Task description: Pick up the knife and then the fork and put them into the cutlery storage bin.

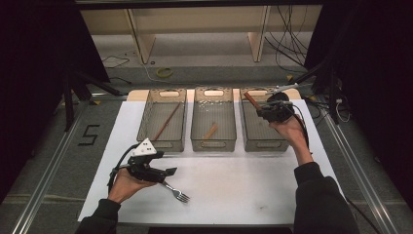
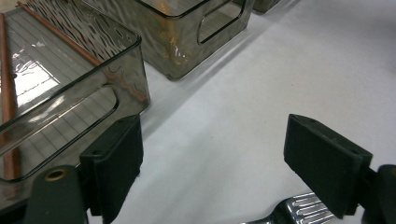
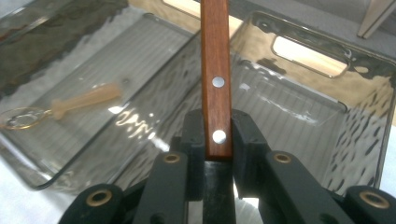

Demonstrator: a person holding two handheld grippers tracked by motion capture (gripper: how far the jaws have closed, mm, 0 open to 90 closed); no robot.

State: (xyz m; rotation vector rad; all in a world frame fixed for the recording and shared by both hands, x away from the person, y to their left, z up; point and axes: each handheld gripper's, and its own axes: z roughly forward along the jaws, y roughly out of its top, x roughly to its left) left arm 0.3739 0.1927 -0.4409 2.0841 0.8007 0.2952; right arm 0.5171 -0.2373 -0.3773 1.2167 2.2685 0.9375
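Wooden handle [image 3: 215, 70] clamped above bin rim [image 3: 327, 44].

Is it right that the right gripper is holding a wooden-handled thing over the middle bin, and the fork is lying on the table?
Not quite. The high view shows the right gripper holding the wooden-handled utensil over the right-hand bin, not the middle one. The fork does lie on the table.
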